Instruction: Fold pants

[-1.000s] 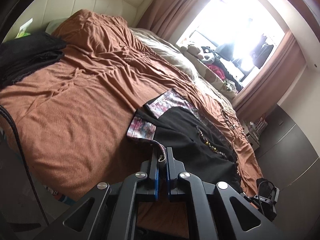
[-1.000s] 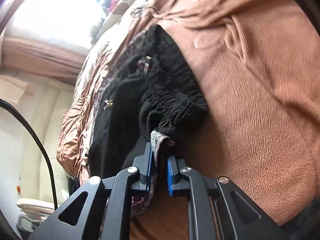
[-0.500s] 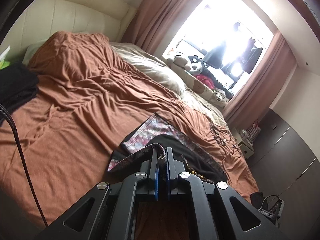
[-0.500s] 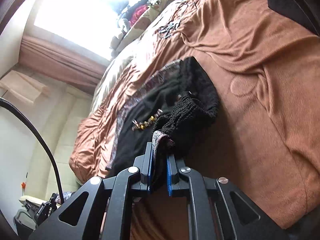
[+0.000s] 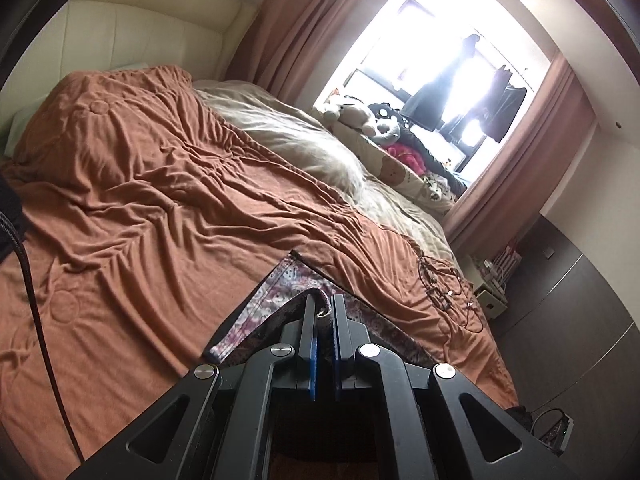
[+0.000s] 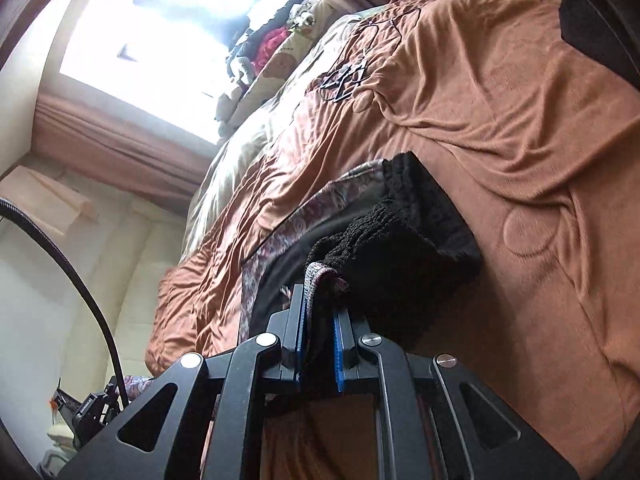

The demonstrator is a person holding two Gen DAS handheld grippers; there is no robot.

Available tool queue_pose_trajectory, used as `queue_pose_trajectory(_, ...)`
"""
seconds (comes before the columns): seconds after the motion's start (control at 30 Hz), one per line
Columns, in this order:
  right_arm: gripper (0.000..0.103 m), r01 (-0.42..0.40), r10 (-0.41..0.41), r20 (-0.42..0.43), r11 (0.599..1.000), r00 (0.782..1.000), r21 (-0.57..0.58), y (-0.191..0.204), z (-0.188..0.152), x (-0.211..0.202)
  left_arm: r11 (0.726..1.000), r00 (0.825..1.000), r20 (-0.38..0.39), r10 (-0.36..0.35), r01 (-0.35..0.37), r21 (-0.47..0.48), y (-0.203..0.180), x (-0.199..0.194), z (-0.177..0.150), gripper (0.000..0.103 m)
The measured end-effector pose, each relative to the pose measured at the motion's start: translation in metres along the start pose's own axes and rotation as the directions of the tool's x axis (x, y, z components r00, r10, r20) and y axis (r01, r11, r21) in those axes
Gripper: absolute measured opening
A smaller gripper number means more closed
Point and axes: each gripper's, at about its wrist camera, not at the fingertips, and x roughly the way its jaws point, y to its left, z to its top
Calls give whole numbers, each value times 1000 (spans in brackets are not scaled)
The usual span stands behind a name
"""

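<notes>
Bed (image 5: pixel 120 208), brown cover, wide bare room toward the headboard. Pants (image 6: pixel 400 240) lie near the bed's near edge, black with patterned trim, partly lifted. Left gripper (image 5: pixel 323 312): fingers clenched on the patterned hem. Right gripper (image 6: pixel 318 312): fingers nearly closed, grasping bunched black waistband and trim. Cables (image 5: pixel 444 292) rest near the far corner.

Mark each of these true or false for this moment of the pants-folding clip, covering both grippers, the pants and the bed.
1. The left gripper is shut on the pants' patterned hem. True.
2. The right gripper hangs open and empty. False: it pinches pants fabric.
3. The pants lie on an orange-brown bedspread. True.
4. The pants are plain white. False: black with patterned trim.
5. Stuffed toys sit by the window. True.
</notes>
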Motion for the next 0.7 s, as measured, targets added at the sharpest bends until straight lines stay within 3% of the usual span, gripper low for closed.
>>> queue_pose_trajectory(0.33, 8, 48, -48, 4, 998, 999, 28, 14, 35, 55, 1000, 996, -85, 30, -29, 11, 0, 99, 38, 5)
queue_pose_trajectory(0.7, 8, 142, -142, -28, 990, 989, -13, 19, 73, 121, 996, 979, -187, 84, -80, 28, 12, 216, 51, 5)
